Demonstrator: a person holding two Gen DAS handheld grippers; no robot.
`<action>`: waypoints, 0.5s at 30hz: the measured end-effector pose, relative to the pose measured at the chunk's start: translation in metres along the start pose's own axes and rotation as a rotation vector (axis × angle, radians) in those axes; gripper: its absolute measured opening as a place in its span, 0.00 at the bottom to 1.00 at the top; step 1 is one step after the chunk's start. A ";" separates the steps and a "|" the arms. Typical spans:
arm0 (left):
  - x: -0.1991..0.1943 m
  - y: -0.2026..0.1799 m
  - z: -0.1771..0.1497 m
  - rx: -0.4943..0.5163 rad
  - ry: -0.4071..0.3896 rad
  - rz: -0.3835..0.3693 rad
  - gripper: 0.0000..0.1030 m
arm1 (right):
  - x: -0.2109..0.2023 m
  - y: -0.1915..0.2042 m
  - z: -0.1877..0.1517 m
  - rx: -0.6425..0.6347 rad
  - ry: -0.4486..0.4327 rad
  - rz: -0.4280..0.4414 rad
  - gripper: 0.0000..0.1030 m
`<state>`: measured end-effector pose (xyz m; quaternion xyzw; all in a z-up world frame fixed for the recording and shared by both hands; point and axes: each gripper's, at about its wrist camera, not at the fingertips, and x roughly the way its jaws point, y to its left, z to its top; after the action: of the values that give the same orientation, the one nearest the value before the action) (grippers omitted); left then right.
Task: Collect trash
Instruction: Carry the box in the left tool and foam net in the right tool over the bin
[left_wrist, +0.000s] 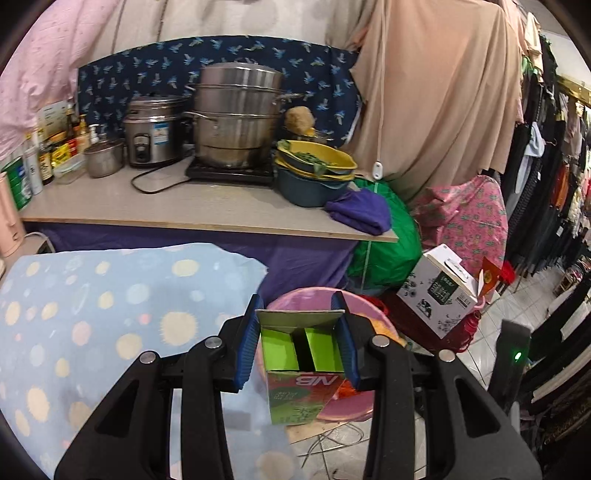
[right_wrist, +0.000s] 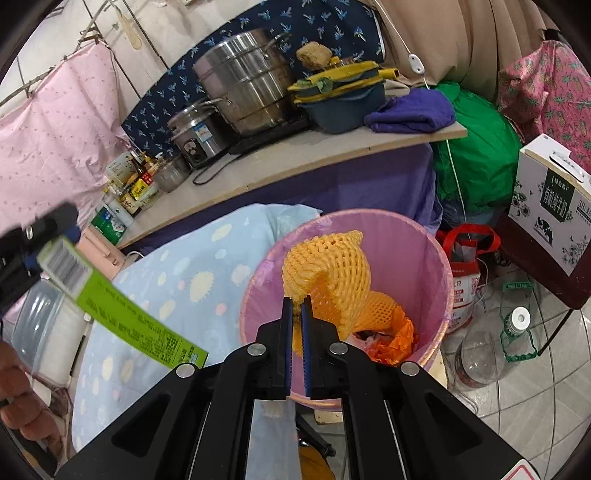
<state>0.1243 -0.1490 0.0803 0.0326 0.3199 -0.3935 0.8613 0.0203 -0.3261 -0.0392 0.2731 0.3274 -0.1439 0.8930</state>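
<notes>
My left gripper (left_wrist: 300, 317) is shut on an empty green carton (left_wrist: 301, 365) with open top flaps, held just in front of the pink trash bin (left_wrist: 354, 406). The carton also shows in the right wrist view (right_wrist: 122, 310), held by the left gripper (right_wrist: 22, 254) at the left. My right gripper (right_wrist: 296, 306) is shut on a yellow foam fruit net (right_wrist: 328, 269), holding it over the pink-lined bin (right_wrist: 424, 266). Another foam net and orange plastic (right_wrist: 391, 339) lie inside the bin.
A blue dotted blanket (left_wrist: 92, 317) lies left of the bin. A shelf (left_wrist: 184, 206) behind holds pots, basins and bottles. A milk box (right_wrist: 546, 206), a red bag (right_wrist: 465, 273) and a plastic bottle (right_wrist: 491, 343) stand right of the bin.
</notes>
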 end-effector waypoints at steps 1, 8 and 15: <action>0.008 -0.005 0.002 -0.002 -0.001 -0.008 0.35 | 0.004 -0.003 -0.001 0.001 0.012 -0.004 0.05; 0.060 -0.030 0.000 0.016 0.040 -0.040 0.36 | 0.021 -0.018 -0.006 0.026 0.041 -0.040 0.10; 0.077 -0.033 -0.017 -0.010 0.082 -0.013 0.63 | 0.019 -0.029 -0.007 0.057 0.024 -0.060 0.37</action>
<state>0.1296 -0.2168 0.0284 0.0425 0.3570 -0.3958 0.8451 0.0185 -0.3465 -0.0681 0.2903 0.3420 -0.1767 0.8761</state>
